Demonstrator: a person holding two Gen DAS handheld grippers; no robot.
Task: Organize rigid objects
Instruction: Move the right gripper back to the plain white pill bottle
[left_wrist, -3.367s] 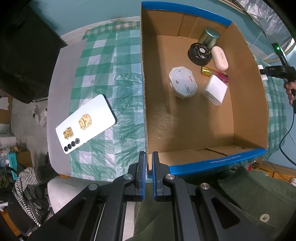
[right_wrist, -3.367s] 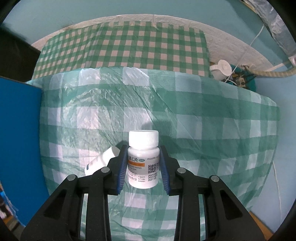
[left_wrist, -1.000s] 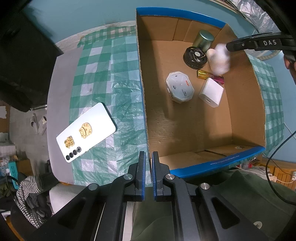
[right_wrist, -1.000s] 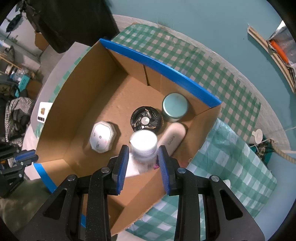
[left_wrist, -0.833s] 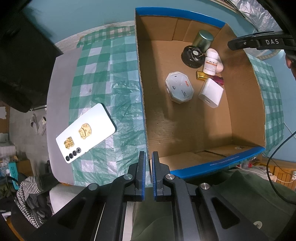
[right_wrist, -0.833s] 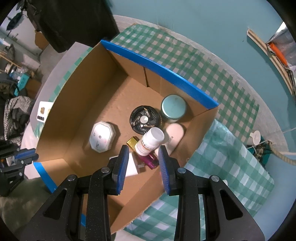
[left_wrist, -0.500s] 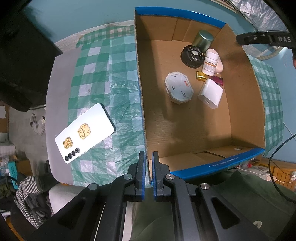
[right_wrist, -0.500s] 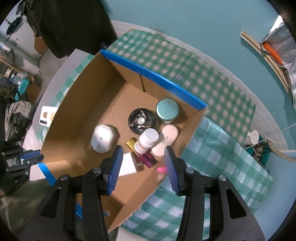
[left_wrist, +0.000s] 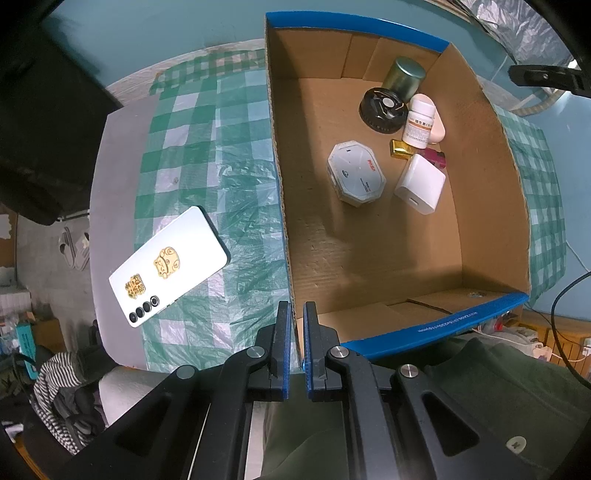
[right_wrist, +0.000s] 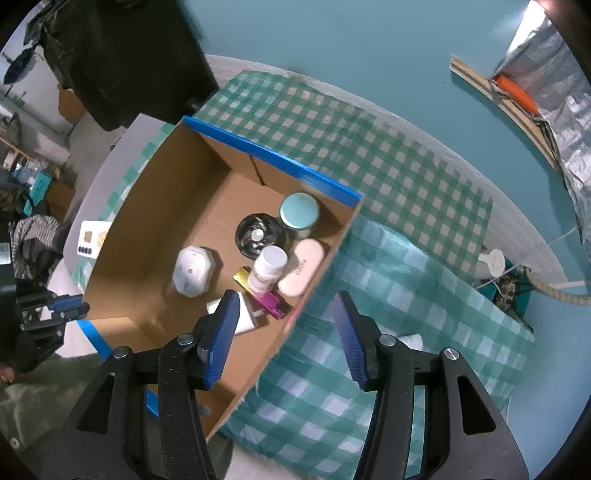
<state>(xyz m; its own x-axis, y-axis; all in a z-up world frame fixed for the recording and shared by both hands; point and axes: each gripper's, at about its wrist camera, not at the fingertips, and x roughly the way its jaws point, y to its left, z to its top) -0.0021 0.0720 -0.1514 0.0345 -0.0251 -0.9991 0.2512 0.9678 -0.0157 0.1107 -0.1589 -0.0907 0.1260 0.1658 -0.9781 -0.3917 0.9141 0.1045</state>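
White plastic pill bottle (right_wrist: 269, 269) stands among items inside the brown cardboard box (left_wrist: 484, 206); right gripper (right_wrist: 284, 332) jaws have just spread, empty, while left gripper (left_wrist: 294, 343) pinches the box wall, steadying it.

On the white octagonal case (left_wrist: 356, 173) inside the cardboard box (left_wrist: 484, 206) we make out small red lettering, too blurred to spell. The pill bottle (left_wrist: 419, 123) beside it carries an orange-banded label with unreadable print. White print along the box's blue rim appears upside down and illegible.
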